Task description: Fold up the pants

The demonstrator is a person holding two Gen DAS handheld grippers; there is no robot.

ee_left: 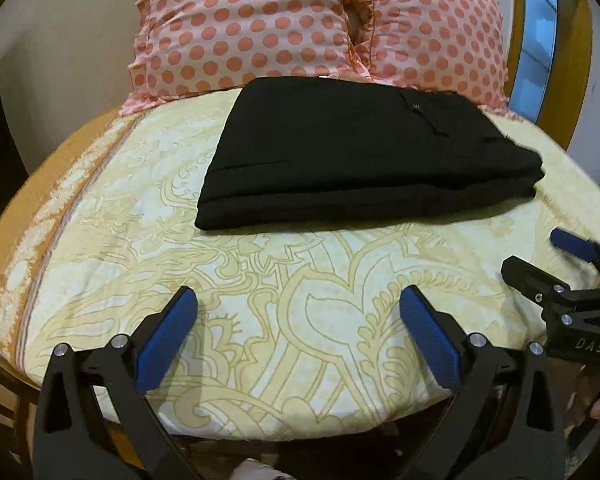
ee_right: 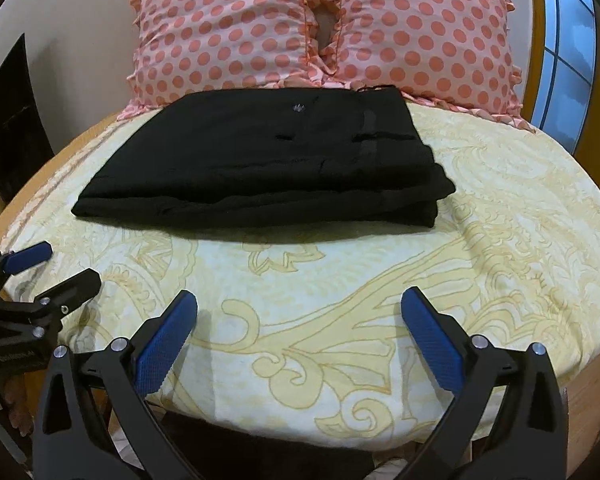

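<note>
1. Black pants point(ee_left: 364, 152) folded into a compact, layered rectangle, lying flat on the bed sheet point(ee_left: 260, 300) in the upper middle of the left wrist view; same bundle sitting upper centre-left in the right wrist view point(ee_right: 260, 168).
2. Far edge of the bundle touching, or just about touching, the two pink polka-dot pillows point(ee_left: 236, 28) propped across the top of the frame; hard to tell under the fisheye bend whether cloth overlaps cloth there.
3. Button point(ee_right: 298, 108) and a waistband strip showing on the top layer, toward the upper right of the bundle in the right wrist view; stacked fold edges visible along the near side, fairly even, with a slight step at the lower right corner.
4. Left gripper point(ee_left: 300, 312) at the bottom of its own view, blue pads well apart, nothing between them, hovering over bare sheet and clear of the pants.
5. Right gripper point(ee_right: 300, 312) likewise at the bottom of its own view, pads spread wide and empty, apart from the pants; also seen at the right edge of the left wrist view, spread there too.
6. Judging by the lie of things: folding looks essentially done, with no loose leg trailing and no layer hanging off.
7. Left to do, at most: squaring that stepped corner or pressing the stack flat, if a tidier finish is wanted.
</note>
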